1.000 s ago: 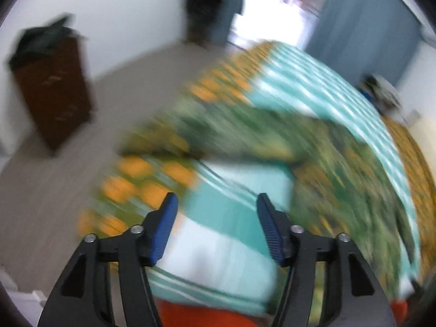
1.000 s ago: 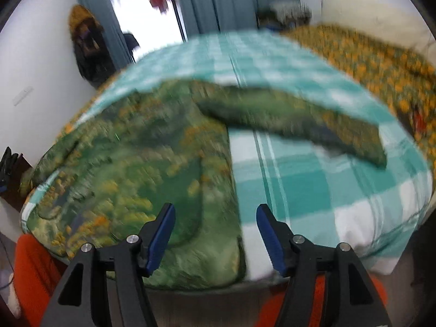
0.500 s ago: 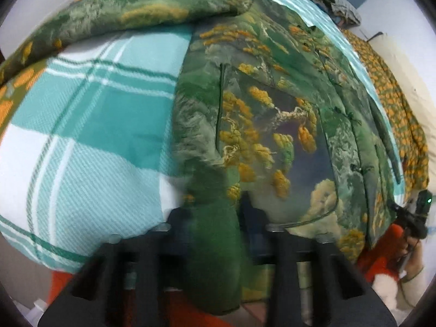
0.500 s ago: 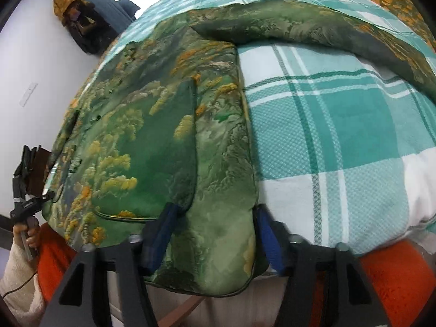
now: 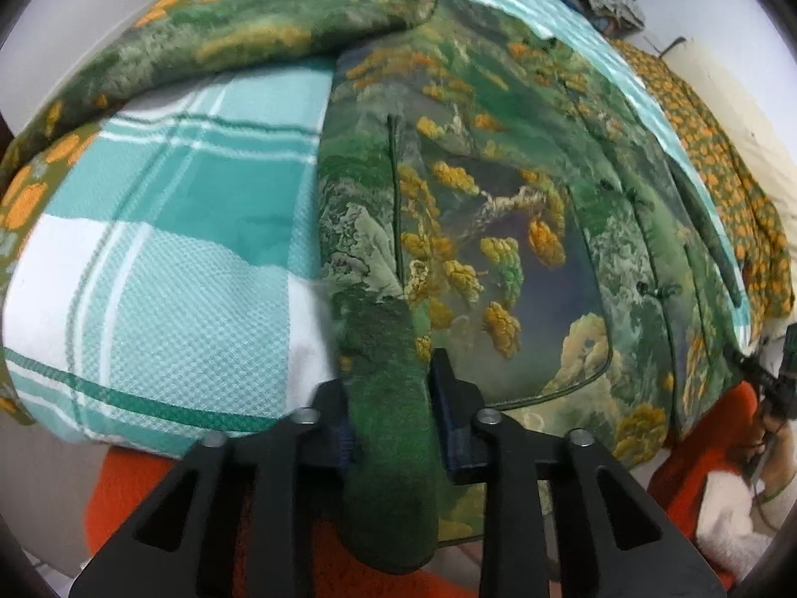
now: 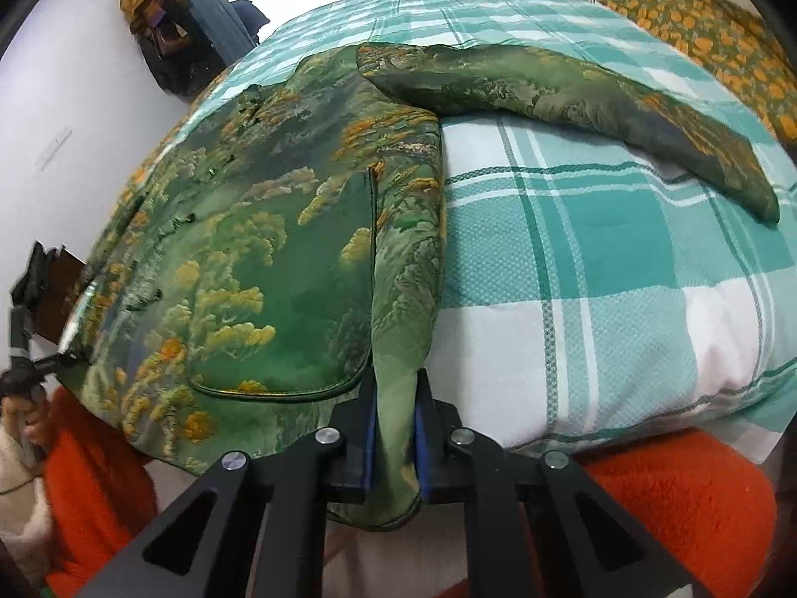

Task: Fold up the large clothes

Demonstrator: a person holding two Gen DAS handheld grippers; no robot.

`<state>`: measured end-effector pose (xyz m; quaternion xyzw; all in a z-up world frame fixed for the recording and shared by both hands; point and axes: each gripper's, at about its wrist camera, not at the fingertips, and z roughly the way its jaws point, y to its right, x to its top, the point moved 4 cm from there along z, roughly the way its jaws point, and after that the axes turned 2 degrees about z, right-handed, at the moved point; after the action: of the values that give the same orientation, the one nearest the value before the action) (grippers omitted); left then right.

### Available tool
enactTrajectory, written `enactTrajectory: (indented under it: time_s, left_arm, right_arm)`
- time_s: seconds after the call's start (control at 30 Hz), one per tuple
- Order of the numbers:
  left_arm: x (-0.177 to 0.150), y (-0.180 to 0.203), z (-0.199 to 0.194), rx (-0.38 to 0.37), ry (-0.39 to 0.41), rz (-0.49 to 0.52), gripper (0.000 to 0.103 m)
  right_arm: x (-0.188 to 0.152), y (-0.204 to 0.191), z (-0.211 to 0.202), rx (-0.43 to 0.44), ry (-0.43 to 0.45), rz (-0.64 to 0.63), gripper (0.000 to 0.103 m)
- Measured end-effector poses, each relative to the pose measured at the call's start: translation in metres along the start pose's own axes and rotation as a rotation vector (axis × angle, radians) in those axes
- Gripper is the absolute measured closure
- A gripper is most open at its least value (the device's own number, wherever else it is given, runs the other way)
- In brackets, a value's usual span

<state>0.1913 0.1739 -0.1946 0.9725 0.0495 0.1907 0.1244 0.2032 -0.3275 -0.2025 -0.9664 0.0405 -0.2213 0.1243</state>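
**Both grippers clamping the jacket's bottom corners at the bed's edge**

I am holding the green printed jacket (image 5: 478, 209) by its hem with both tools. It is lying spread out, front up, on the teal-and-white checked blanket (image 5: 164, 259) that is covering the bed, with its hem reaching the near edge of the mattress.

My left gripper (image 5: 391, 398) is pinching a fold of cloth at the jacket's one bottom corner, jaws pressed together on the fabric, with a flap of green drooping down between the fingers. My right gripper (image 6: 393, 428) is doing the same at the opposite bottom corner, its blue pads (image 6: 369, 428) squeezing a narrow fold of the side seam.

In the right wrist view, one sleeve (image 6: 573, 104) is stretching out sideways across the checked blanket. In the left wrist view, the other sleeve (image 5: 239, 45) is lying out the other way, toward a flowered orange cover (image 5: 35, 184) at the bed's side.

Each camera is also catching the far hand at the frame's edge: my right hand (image 5: 777, 468) in the left view, my left hand (image 6: 22, 413) in the right view. An orange fuzzy cloth (image 6: 672, 493) is showing below the mattress edge.
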Motion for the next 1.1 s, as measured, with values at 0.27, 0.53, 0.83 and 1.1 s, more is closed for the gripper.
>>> enactTrajectory:
  time_s: [0.27, 0.53, 0.83, 1.1]
  left_arm:
    - [0.015, 0.02, -0.063, 0.024, 0.22, 0.038, 0.015]
    - [0.04, 0.07, -0.09, 0.03, 0.446, 0.099, 0.004]
    - [0.045, 0.124, -0.026, -0.016, 0.311, 0.177, 0.004]
    - [0.028, 0.131, 0.024, 0.121, 0.223, 0.196, 0.003]
  right_arm:
    - [0.015, 0.006, -0.03, -0.103, 0.137, 0.038, 0.052]
    - [0.028, -0.021, -0.066, -0.115, 0.306, -0.002, 0.047]
    - [0.01, -0.043, -0.066, -0.123, 0.329, -0.076, 0.031]
    - [-0.006, -0.05, -0.054, -0.049, 0.293, -0.096, 0.031]
